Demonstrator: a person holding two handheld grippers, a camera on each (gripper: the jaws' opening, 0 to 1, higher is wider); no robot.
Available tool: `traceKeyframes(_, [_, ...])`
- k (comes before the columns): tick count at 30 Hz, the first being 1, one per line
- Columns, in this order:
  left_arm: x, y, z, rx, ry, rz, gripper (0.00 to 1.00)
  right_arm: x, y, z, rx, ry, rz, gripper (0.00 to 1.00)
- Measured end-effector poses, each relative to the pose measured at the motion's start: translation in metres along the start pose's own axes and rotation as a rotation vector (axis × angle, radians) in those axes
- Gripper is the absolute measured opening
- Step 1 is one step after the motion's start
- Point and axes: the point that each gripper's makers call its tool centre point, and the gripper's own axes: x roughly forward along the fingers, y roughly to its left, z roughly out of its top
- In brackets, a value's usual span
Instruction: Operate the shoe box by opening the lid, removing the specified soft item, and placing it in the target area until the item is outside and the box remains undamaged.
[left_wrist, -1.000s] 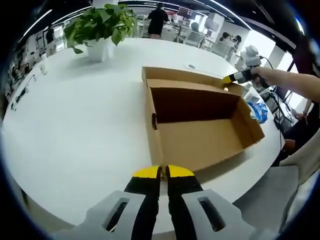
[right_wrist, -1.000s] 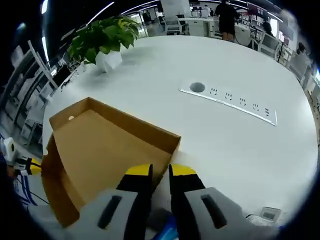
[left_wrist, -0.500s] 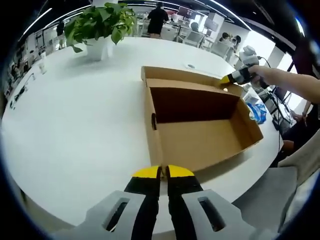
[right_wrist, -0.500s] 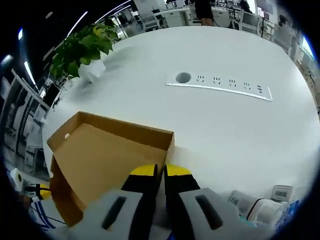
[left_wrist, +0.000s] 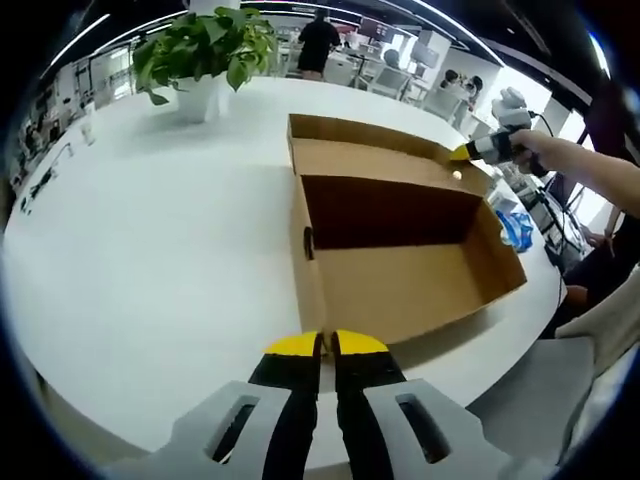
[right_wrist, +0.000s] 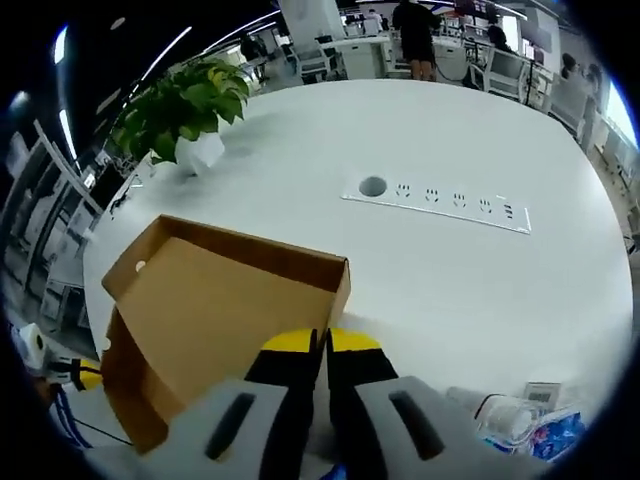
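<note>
Right gripper (right_wrist: 321, 342) pinches the lid (right_wrist: 240, 300) closed-jawed; left gripper (left_wrist: 328, 345) closed, empty. Over-bending could tear the shoe box (left_wrist: 400, 270) hinge.

Bright overhead light, fisheye-warped edges

Opposite ends of shoe box (left_wrist: 400, 240), both viewing plant (right_wrist: 180, 100)

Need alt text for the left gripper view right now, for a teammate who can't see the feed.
An open, empty cardboard shoe box sits on a white table, its lid pinched at the far corner by the right gripper. The left gripper is shut in front of it; a potted plant stands behind.
</note>
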Motion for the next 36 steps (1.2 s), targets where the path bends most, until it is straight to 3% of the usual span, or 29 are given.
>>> traceKeyframes(18, [-0.001,0.000,0.000,-0.003,-0.024,0.001,0.01,-0.045,0.016,0.015,-0.061,-0.114,0.008,0.00])
traceKeyframes(36, [0.000,-0.001,0.000,0.009,-0.034,-0.007,0.01,-0.086,0.035,0.012,-0.144,-0.249,0.013,0.00])
